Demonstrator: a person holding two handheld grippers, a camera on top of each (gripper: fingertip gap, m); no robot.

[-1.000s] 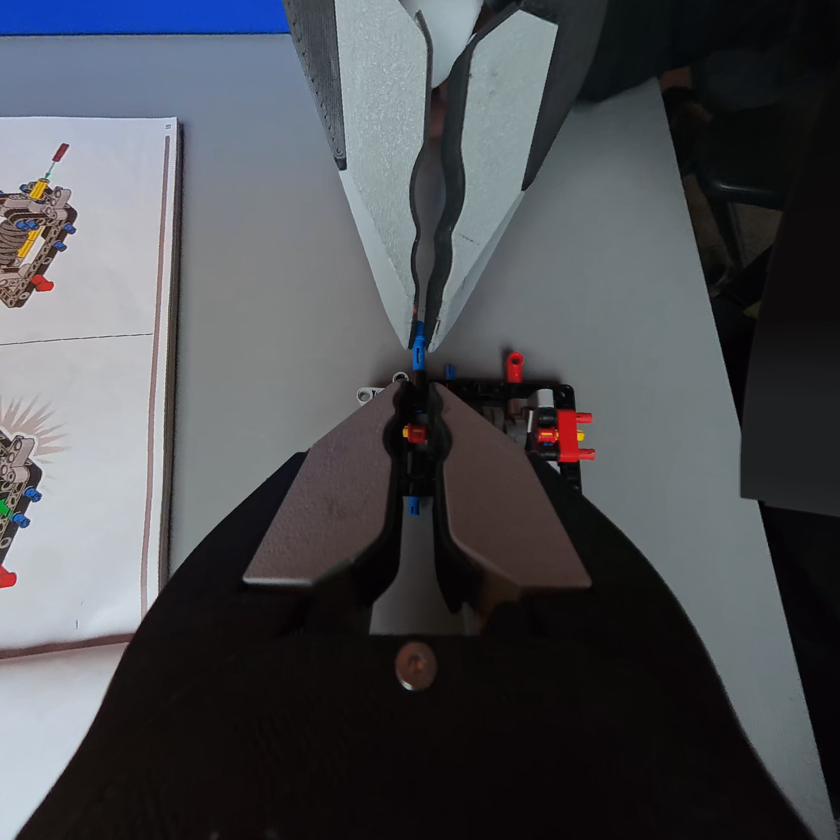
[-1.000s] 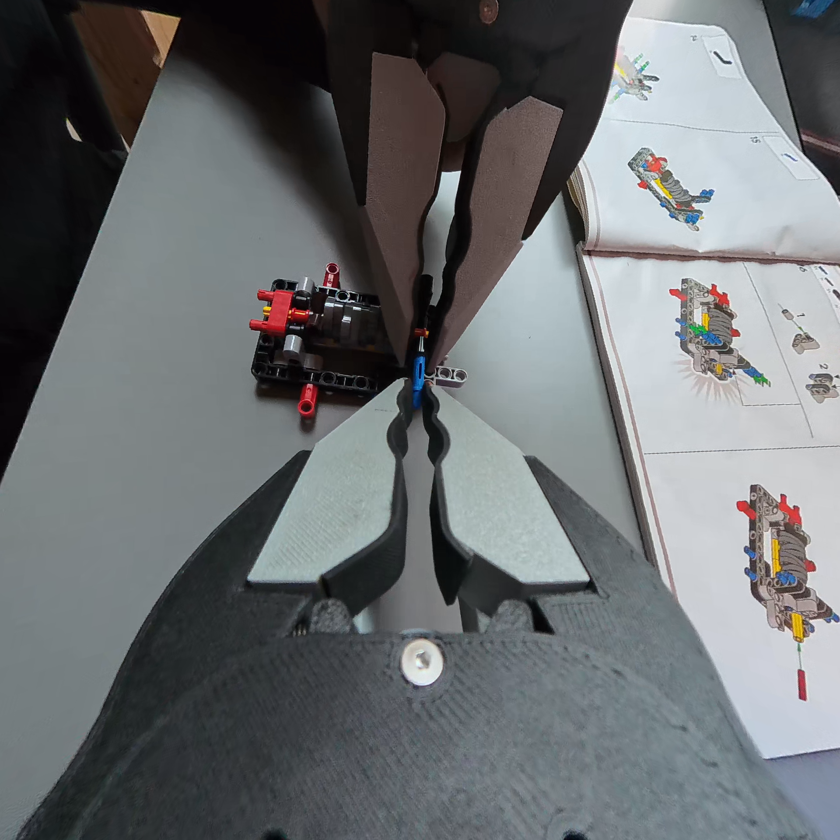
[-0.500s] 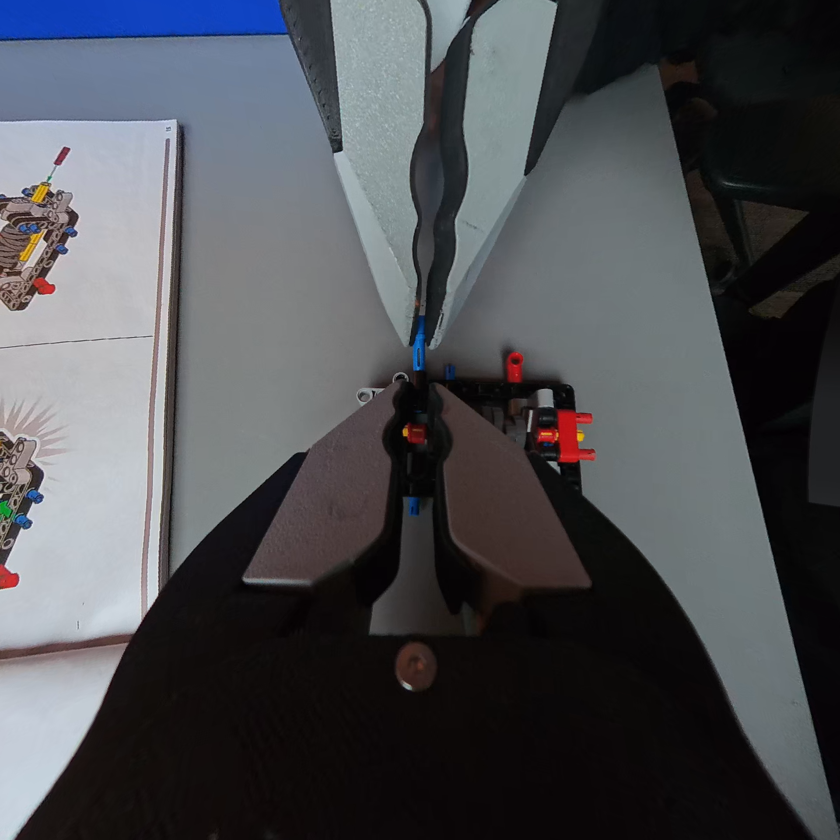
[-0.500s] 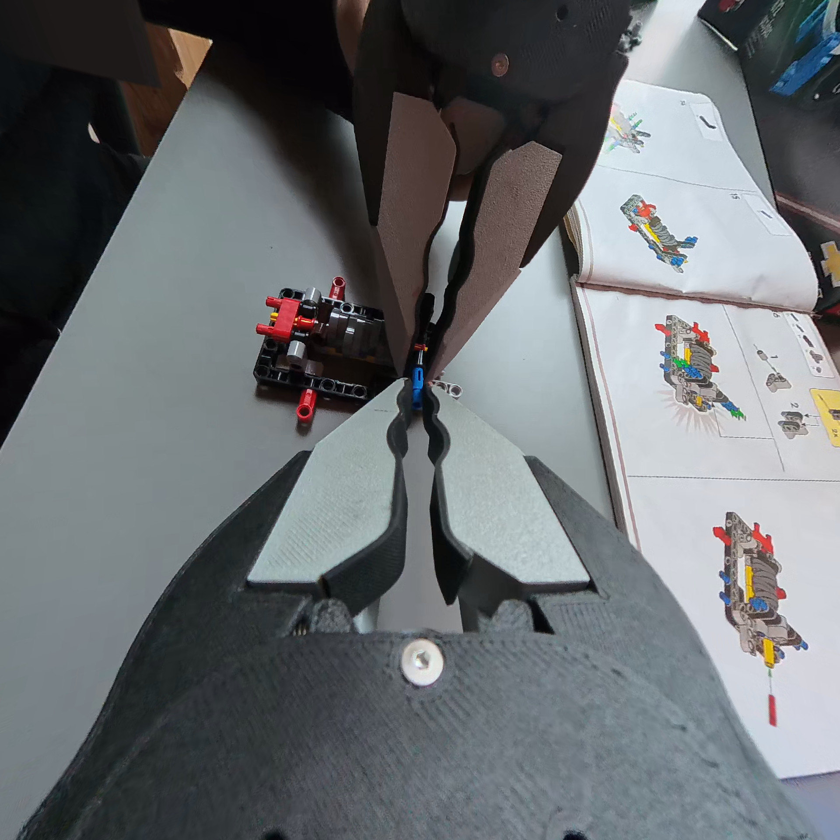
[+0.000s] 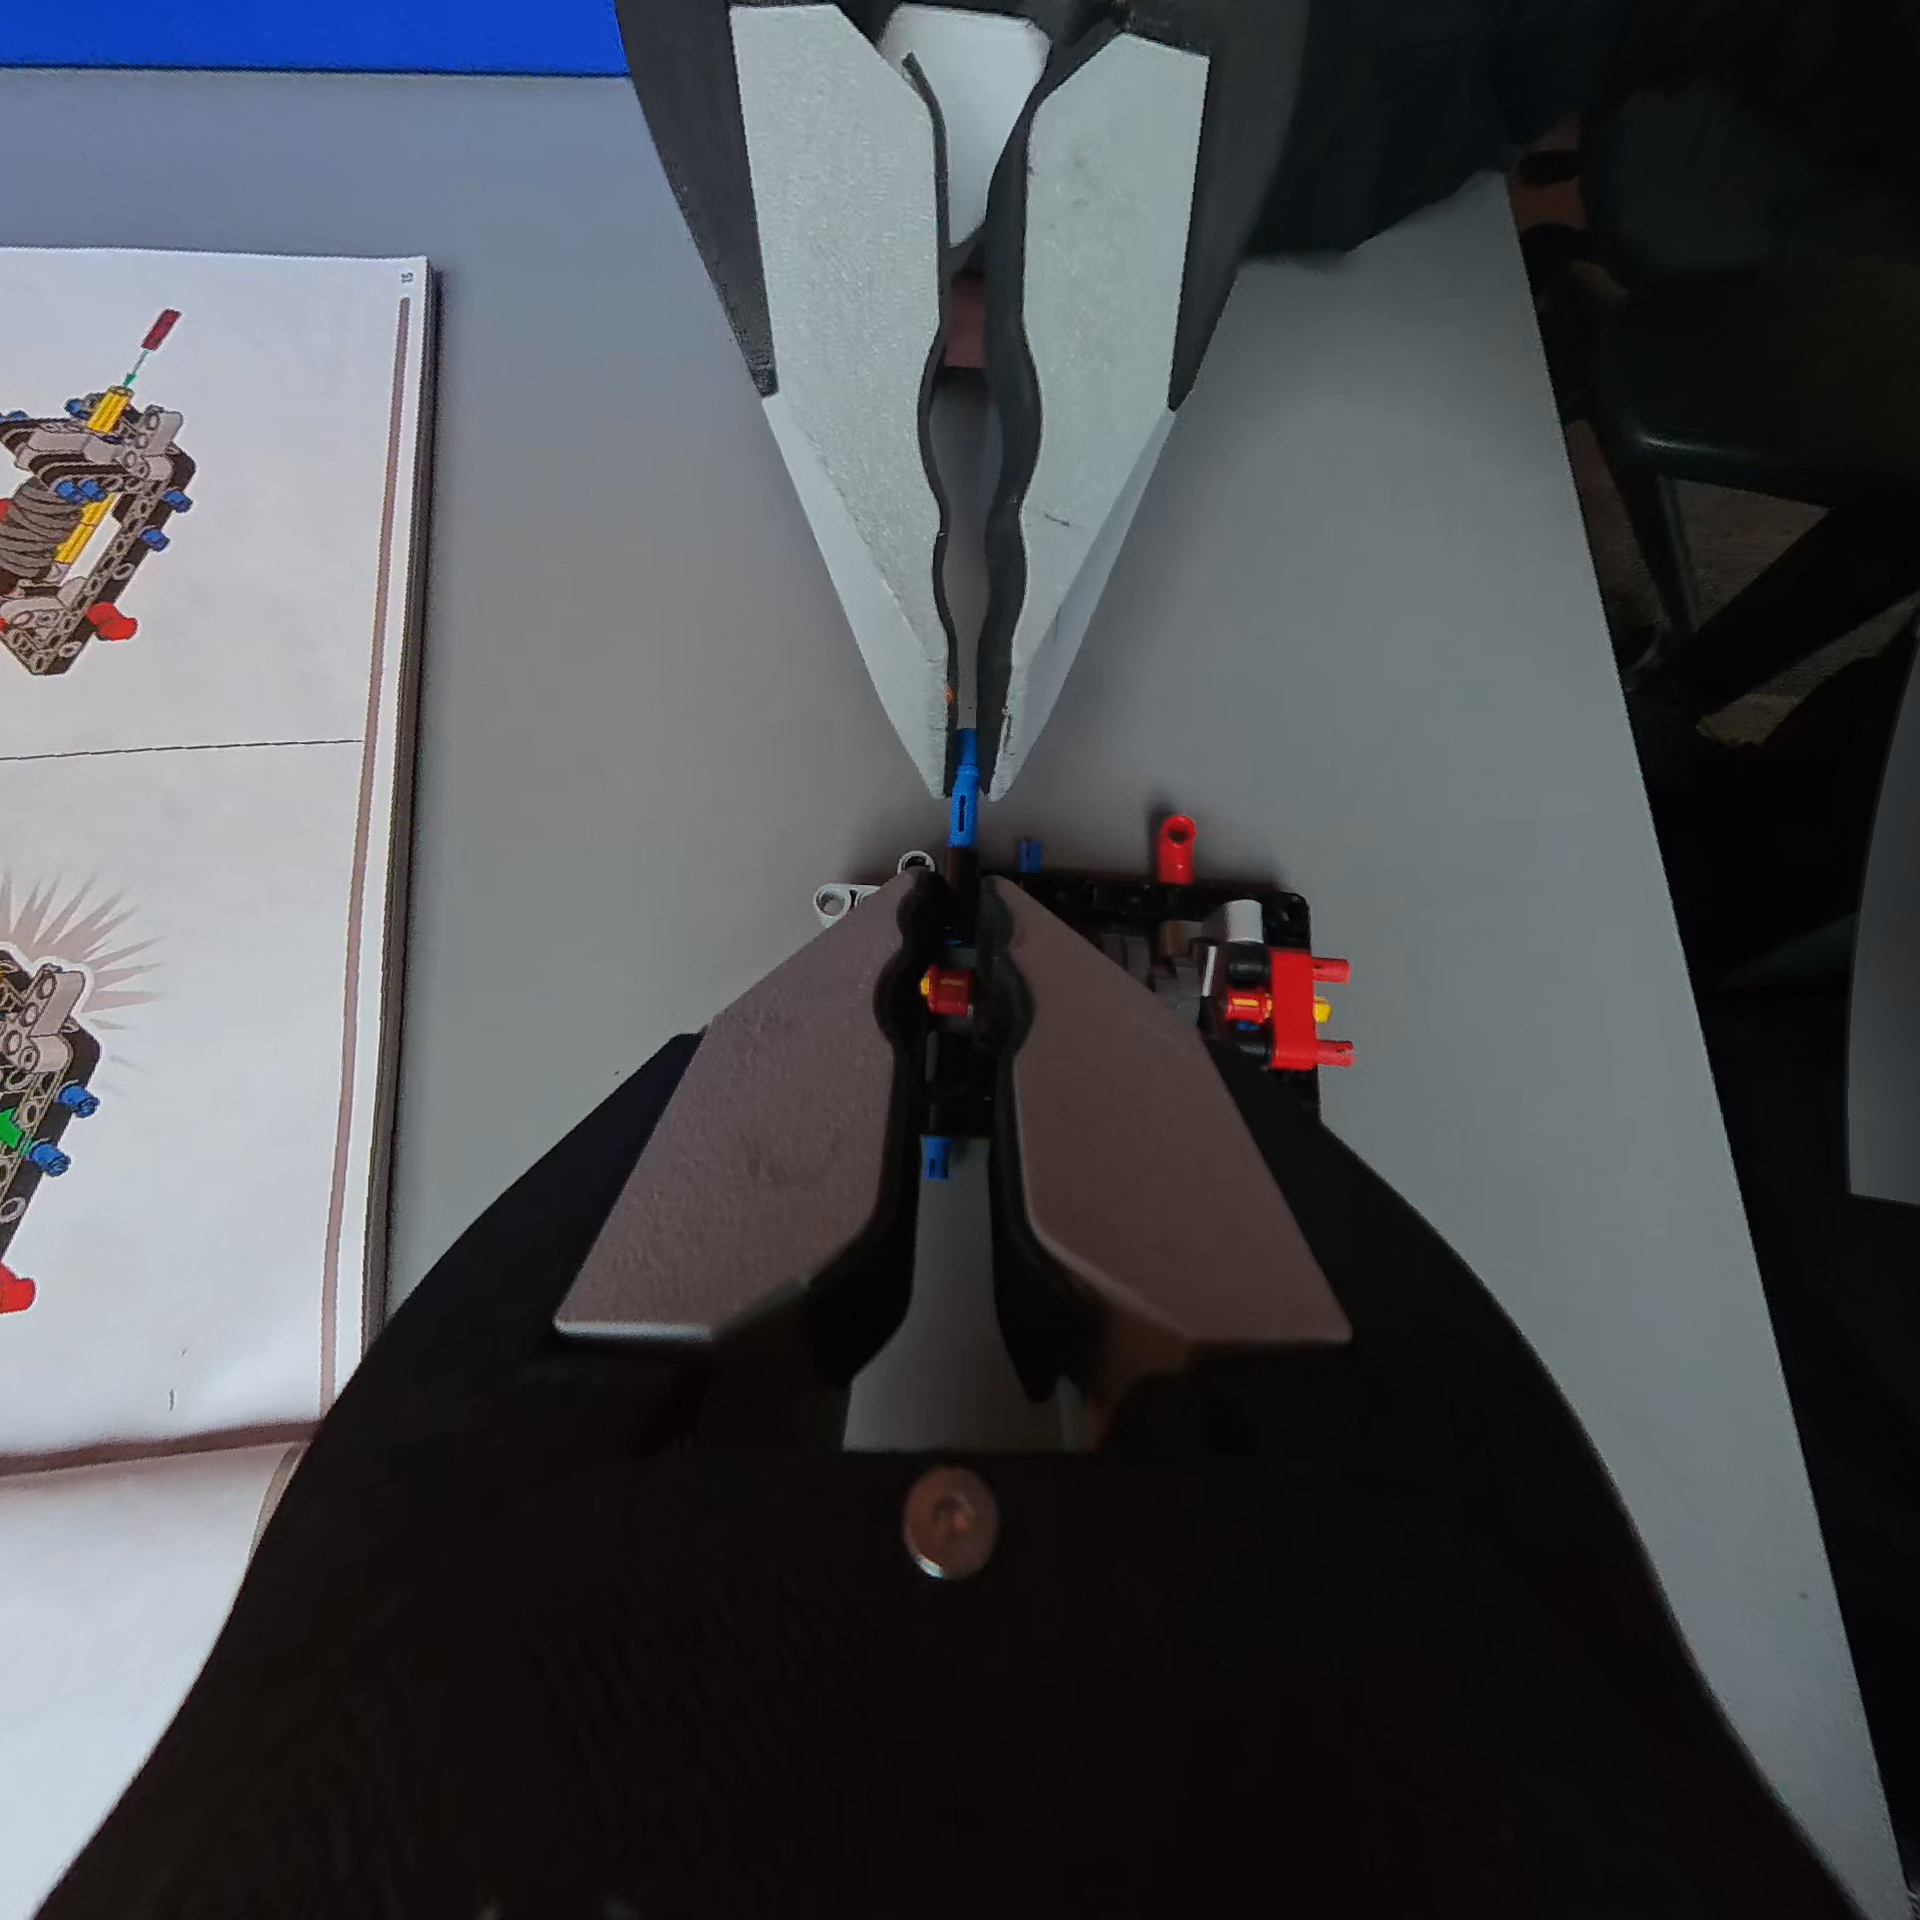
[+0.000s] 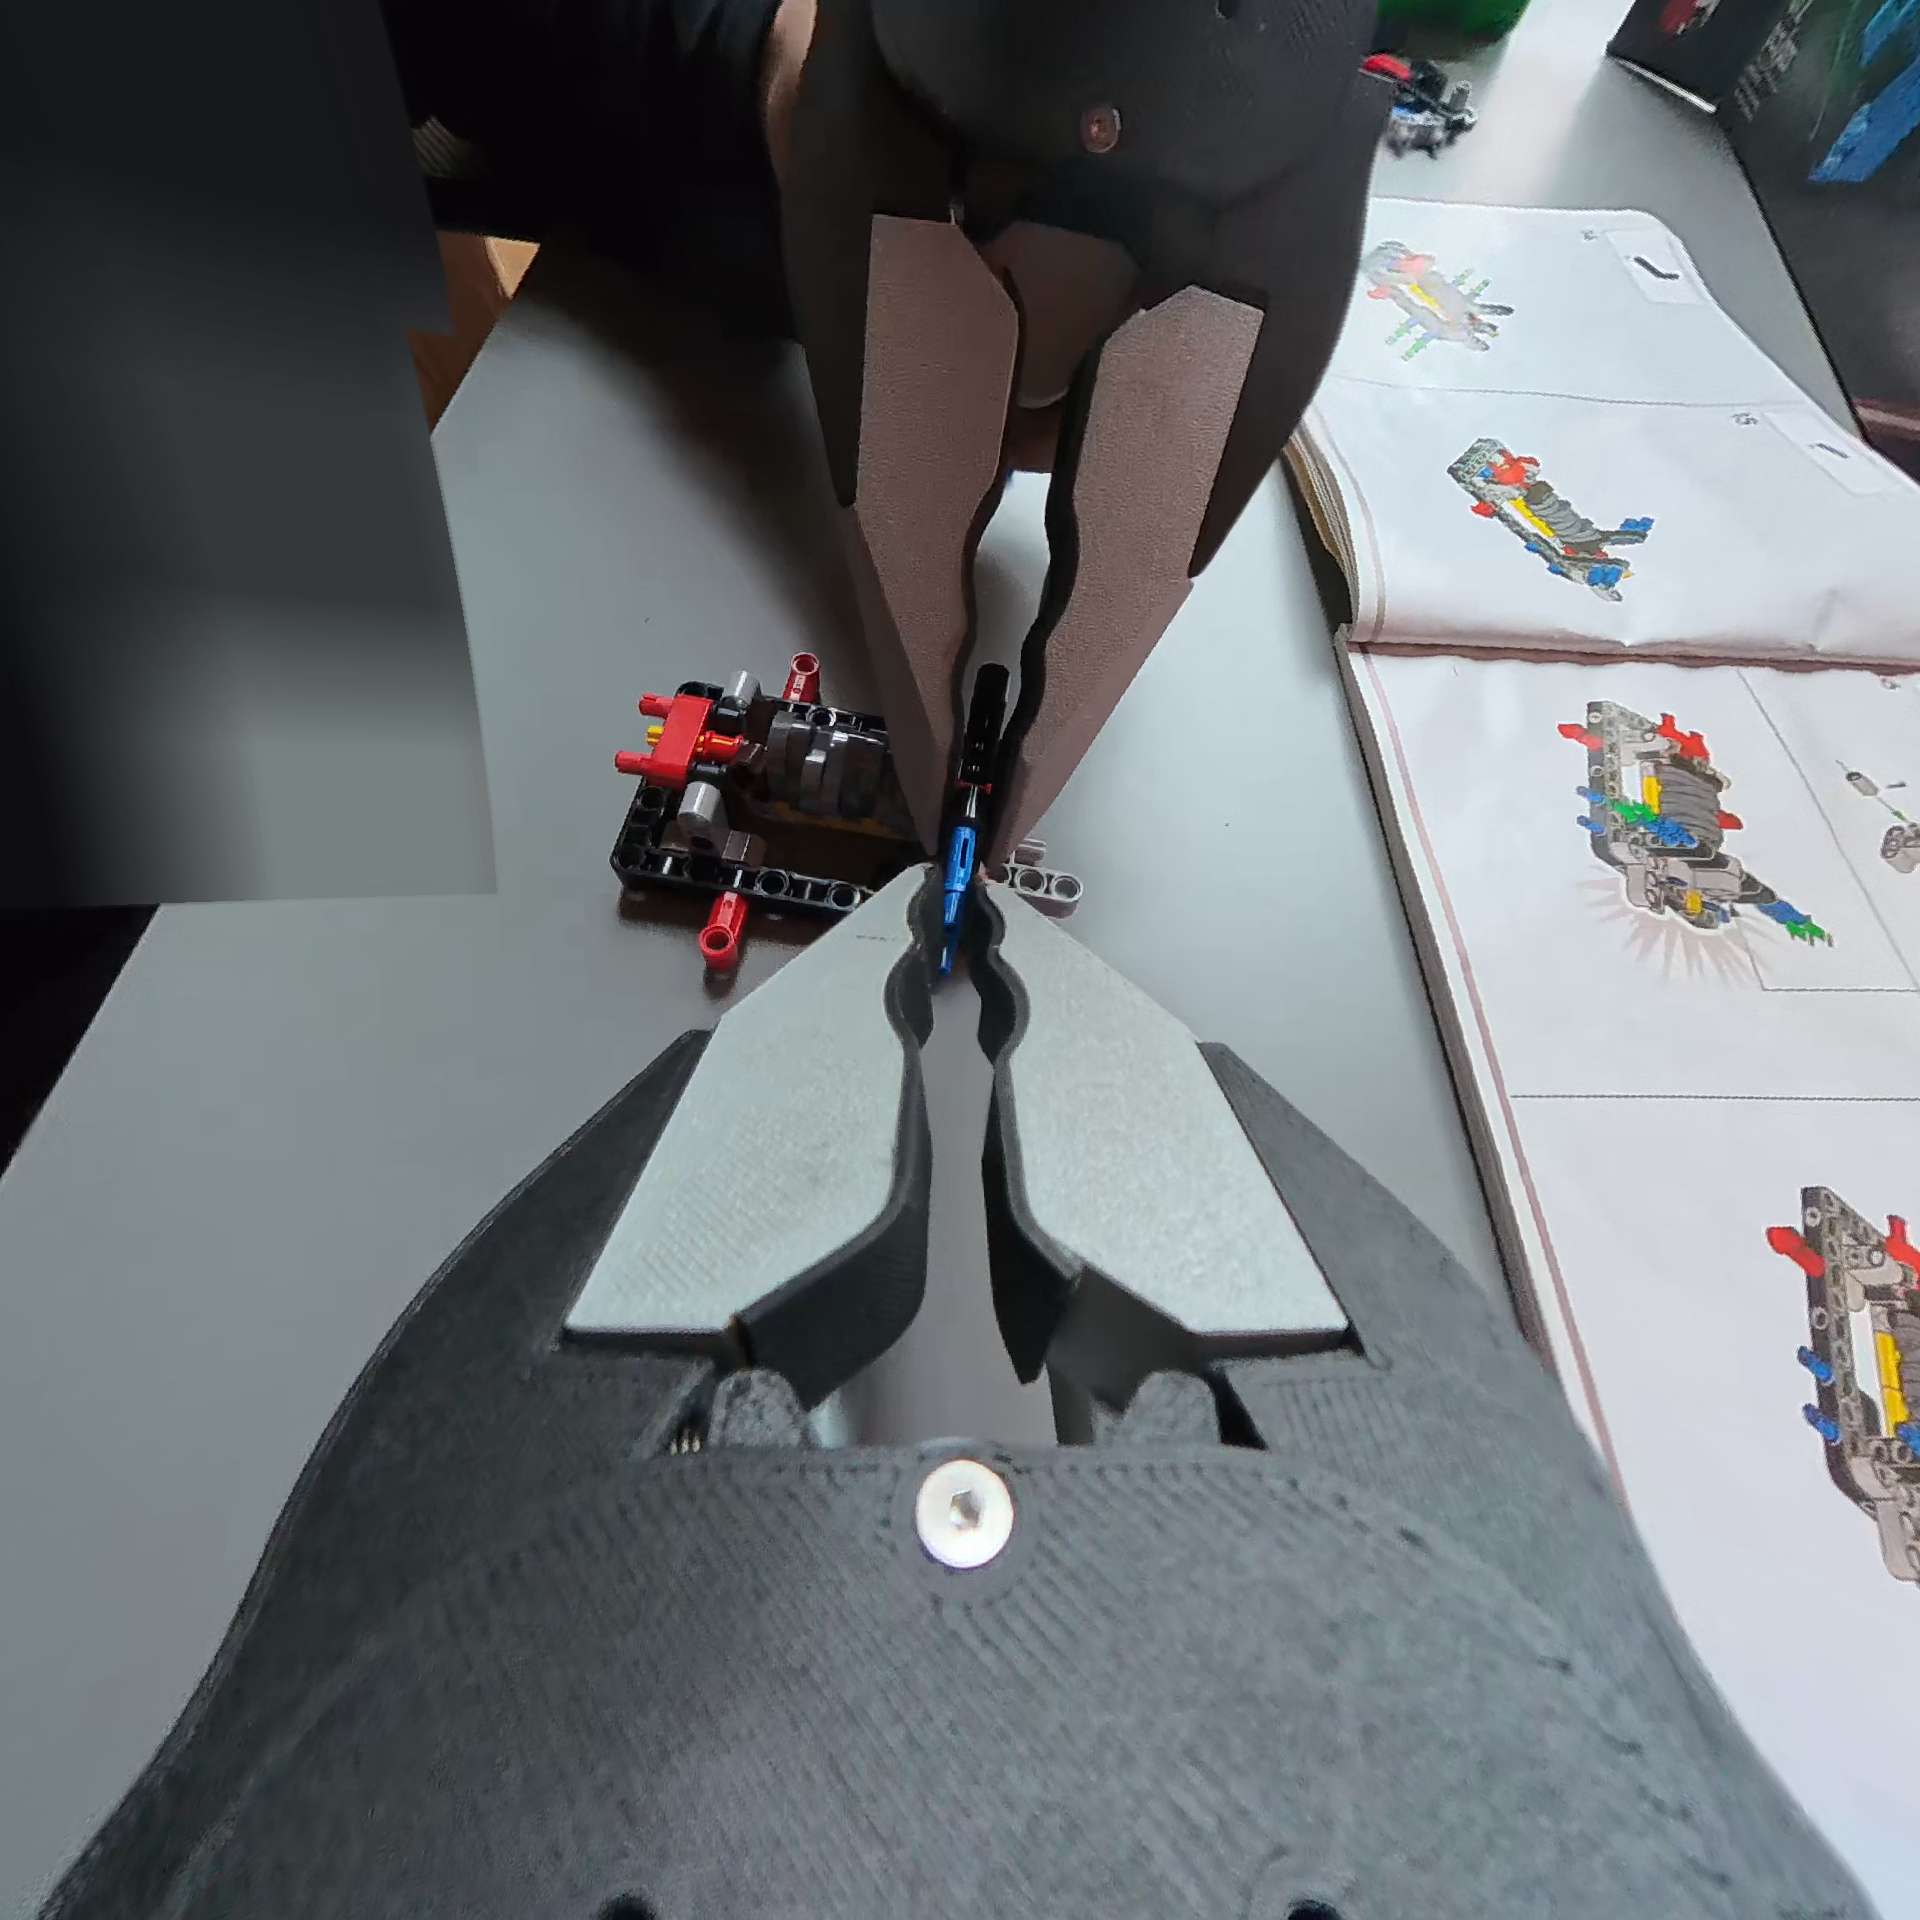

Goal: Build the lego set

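My left gripper (image 5: 956, 883), with brown fingers, is shut on a slim black piece (image 6: 982, 727) that points at the right gripper. My right gripper (image 6: 956, 883), with grey fingers, is shut on a blue pin (image 6: 954, 904). The two grippers meet tip to tip, and the blue pin (image 5: 966, 800) lines up with the end of the black piece. The part-built lego assembly (image 6: 748, 810), a black frame with grey gears and red parts, lies on the grey table just below and beside the tips; the left fingers hide part of it (image 5: 1247, 987).
An open instruction booklet (image 6: 1662, 831) lies on the table beside the grippers and shows at the left in the left wrist view (image 5: 187, 831). A small light grey beam (image 6: 1044, 883) lies by the frame. Boxes (image 6: 1818, 94) stand at the far right. The table edge (image 5: 1621, 727) runs close on the assembly's side. My left and right fingertips are right by each other.
The right gripper has drawn up and tilted, so its view takes in more of the far table. Both grippers stay shut and tip to tip; the assembly has not moved.
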